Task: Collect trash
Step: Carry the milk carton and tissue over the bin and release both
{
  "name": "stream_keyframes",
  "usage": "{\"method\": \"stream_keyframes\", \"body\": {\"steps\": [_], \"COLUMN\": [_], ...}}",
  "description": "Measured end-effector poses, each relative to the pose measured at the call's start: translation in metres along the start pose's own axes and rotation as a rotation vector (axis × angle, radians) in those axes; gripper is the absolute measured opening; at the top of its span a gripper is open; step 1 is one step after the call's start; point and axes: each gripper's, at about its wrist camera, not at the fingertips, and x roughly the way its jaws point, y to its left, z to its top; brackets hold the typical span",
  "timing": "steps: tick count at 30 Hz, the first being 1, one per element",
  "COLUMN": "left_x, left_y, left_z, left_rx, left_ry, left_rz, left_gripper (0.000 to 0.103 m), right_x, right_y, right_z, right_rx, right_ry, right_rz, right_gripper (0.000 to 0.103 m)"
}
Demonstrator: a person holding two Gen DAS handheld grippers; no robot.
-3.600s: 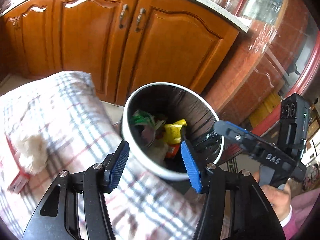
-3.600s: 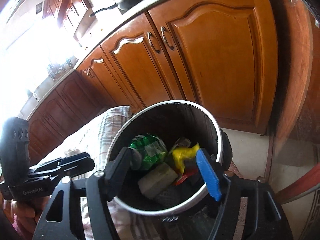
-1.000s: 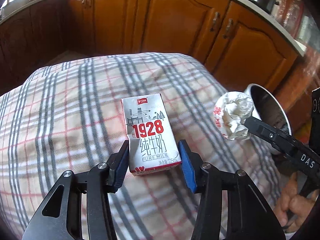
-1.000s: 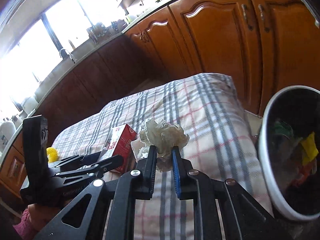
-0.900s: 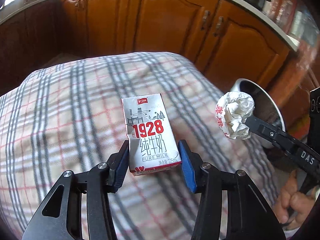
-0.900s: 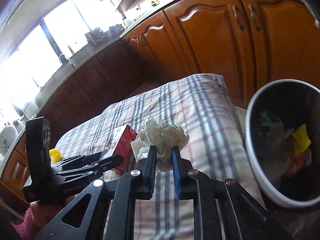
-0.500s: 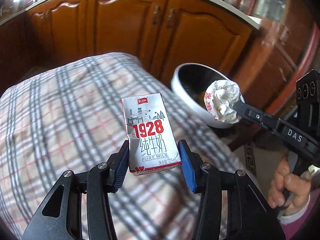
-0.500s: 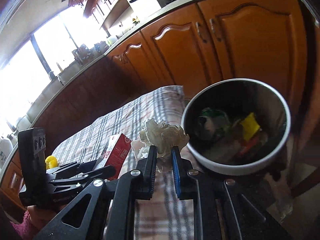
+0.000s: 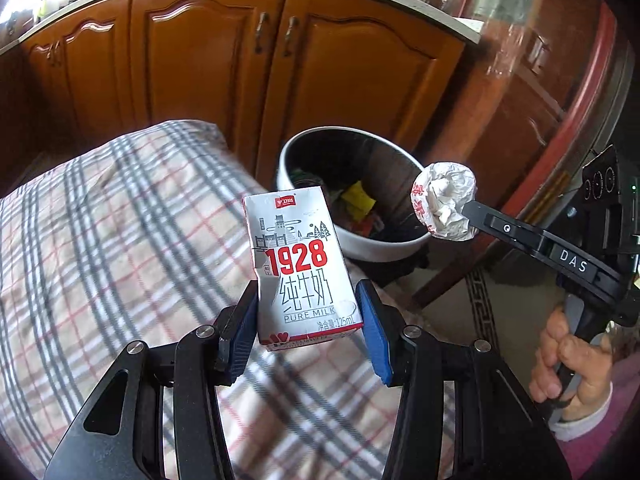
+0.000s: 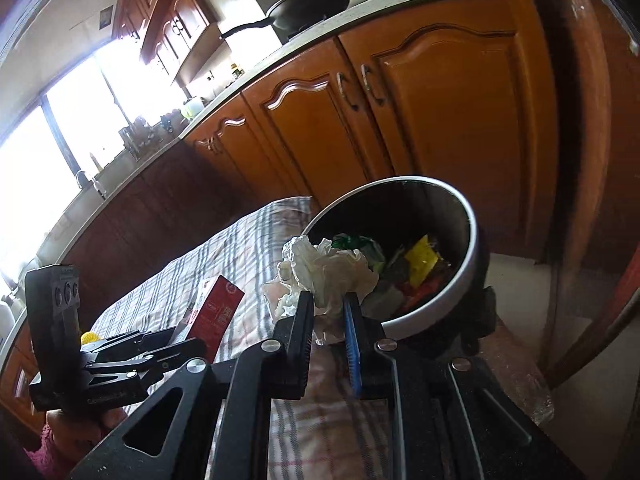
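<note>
My left gripper (image 9: 306,316) is shut on a white milk carton (image 9: 298,260) marked 1928 and holds it upright in the air over the plaid-covered table (image 9: 100,240). The carton's red side (image 10: 214,312) shows in the right wrist view. My right gripper (image 10: 328,308) is shut on a crumpled white paper wad (image 10: 324,268), held just left of the trash bin's (image 10: 470,248) rim. In the left wrist view the wad (image 9: 446,206) hangs at the bin's (image 9: 384,246) right edge. The bin holds yellow, green and red trash.
Wooden kitchen cabinets (image 9: 208,64) stand behind the bin. A black pan (image 10: 308,0) sits on the counter. A wooden post (image 10: 576,160) rises right of the bin. A small yellow object (image 10: 90,336) lies on the table.
Both grippers have swung right toward the bin with their loads. The bin now sits closer and more central in both views, with the paper wad at its rim.
</note>
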Motion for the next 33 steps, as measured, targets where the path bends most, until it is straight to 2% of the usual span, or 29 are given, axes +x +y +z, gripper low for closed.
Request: {"method": "stream_keyframes", "body": {"steps": [13,33], "left_x": [0.017,0.052], "left_y": [-0.023,-0.040], "left_z": [0.027,0.062], "left_rx": [0.053,0.091], "left_ry": [0.008,0.022], "left_rz": [-0.028,-0.014], "left_gripper": [0.047,0.047], "right_x": [-0.004,0.015], "right_y": [-0.018,-0.030], "right_z": [0.005,0.025], "right_rx": [0.024,0.017], "right_ry": [-0.017,-0.010], "right_rz": [-0.042,-0.073], "right_gripper": [0.015,0.015]}}
